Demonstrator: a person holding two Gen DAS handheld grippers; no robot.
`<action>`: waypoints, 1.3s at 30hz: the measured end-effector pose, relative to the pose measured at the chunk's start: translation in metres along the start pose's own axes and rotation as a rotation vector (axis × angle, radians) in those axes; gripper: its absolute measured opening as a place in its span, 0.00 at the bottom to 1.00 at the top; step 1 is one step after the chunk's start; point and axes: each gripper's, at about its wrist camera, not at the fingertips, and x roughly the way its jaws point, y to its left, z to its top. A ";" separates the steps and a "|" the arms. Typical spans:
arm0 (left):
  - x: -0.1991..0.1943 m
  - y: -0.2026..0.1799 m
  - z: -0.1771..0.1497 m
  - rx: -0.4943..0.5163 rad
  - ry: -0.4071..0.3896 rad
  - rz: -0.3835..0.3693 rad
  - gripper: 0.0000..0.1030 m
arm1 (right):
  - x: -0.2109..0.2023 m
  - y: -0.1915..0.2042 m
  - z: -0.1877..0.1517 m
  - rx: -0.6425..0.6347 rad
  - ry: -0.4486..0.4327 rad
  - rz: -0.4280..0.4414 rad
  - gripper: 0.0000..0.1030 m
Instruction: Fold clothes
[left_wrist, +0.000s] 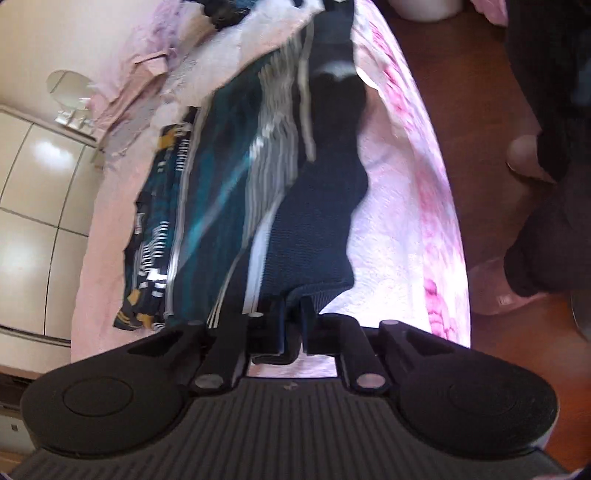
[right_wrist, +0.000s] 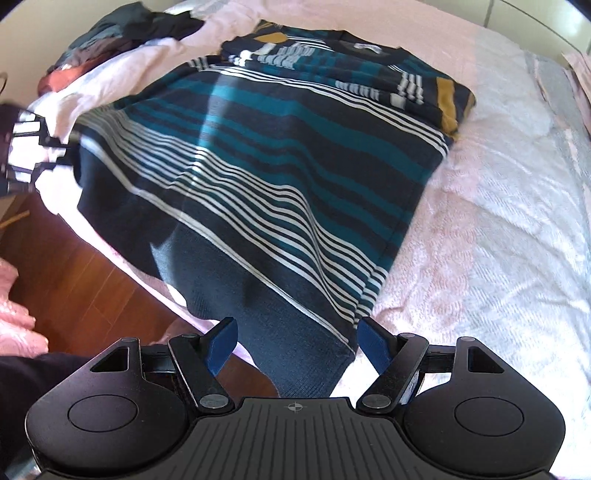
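The striped sweater (right_wrist: 258, 155) lies spread on the pink bedspread (right_wrist: 480, 240), collar toward the far side, sleeves tucked across the chest, its navy hem hanging toward you at the bed's near edge. Your left gripper (left_wrist: 291, 317) has its fingers closed on the ribbed hem corner, with the fabric rising taut from the pinch. Your right gripper (right_wrist: 297, 343) stands wide open, its blue pads (right_wrist: 373, 341) flanking the other hem corner without touching it. To do this step well, advance the right fingers until the ribbing sits deep between the pads, close fully, then match the height of both hands so the hem stays level before you carry it toward the collar. A heap of other clothes (right_wrist: 122, 40) waits at the far left corner; the wooden floor (right_wrist: 74, 277) lies below.
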 end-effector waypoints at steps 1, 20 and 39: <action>-0.002 0.005 0.000 -0.016 -0.001 -0.007 0.06 | -0.001 0.003 -0.001 -0.025 -0.002 0.001 0.73; -0.005 0.057 0.017 -0.256 0.080 -0.015 0.05 | 0.033 0.039 -0.069 -0.673 0.007 -0.173 0.18; 0.151 0.247 -0.072 -0.991 0.234 -0.233 0.06 | 0.043 -0.179 0.168 0.171 -0.157 0.108 0.13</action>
